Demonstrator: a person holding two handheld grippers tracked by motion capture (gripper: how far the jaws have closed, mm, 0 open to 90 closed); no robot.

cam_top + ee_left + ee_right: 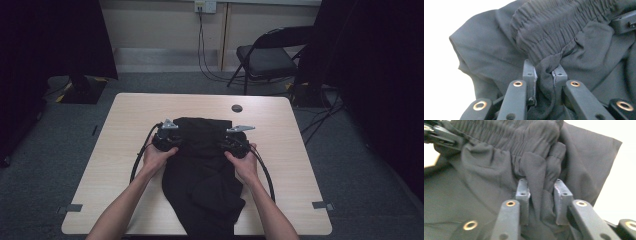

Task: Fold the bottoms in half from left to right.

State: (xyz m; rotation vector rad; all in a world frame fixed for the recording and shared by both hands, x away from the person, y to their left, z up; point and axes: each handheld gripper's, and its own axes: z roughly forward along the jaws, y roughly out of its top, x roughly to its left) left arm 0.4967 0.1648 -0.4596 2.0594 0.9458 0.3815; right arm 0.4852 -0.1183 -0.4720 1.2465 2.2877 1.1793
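Black trousers (pixel 202 170) with a gathered elastic waistband (pixel 554 27) lie on the middle of a light wooden table (pixel 125 165), waistband at the far end, legs reaching the near edge and rumpled. Left gripper (pixel 544 75): jaws narrowed onto a fold of cloth just below the waistband, pads pressing it. Right gripper (pixel 541 192): jaws likewise clamped on a bunched fold at the waistband's opposite end. Beyond the table, a black folding chair (pixel 265 57) stands on grey carpet.
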